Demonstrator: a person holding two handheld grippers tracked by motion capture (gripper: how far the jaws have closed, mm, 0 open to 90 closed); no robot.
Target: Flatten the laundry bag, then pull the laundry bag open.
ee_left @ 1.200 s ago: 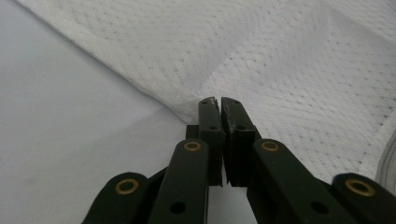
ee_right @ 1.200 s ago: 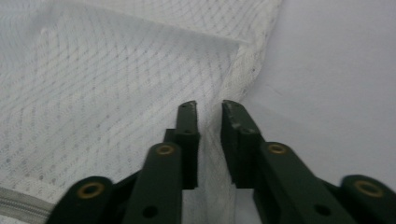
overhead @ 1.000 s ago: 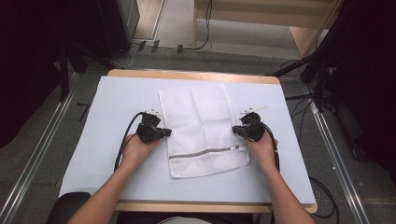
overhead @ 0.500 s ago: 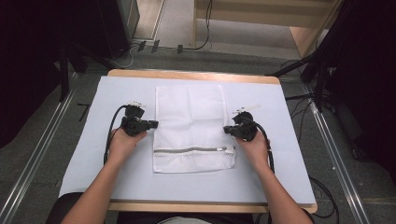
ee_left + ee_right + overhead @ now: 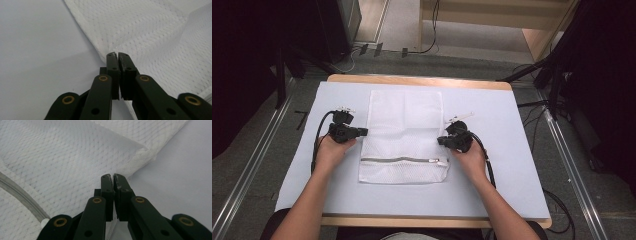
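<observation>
A white mesh laundry bag [image 5: 404, 135] lies flat mid-bench [image 5: 512, 115], zipper [image 5: 402, 161] toward the person. Soft and light, it is probably best pinched at its hemmed side edges. There the left gripper [image 5: 117, 53] and right gripper [image 5: 111, 175] are each clamped on an edge, a pinch the gripper views confirm.

Soft, even overhead light keeps the pale table cover [image 5: 512, 165] bright without glare while the room around it sinks into darkness, the high view is slightly grainy, and close shots blur the black linkages nearest the lens, with faint shadows beneath each tool.
</observation>
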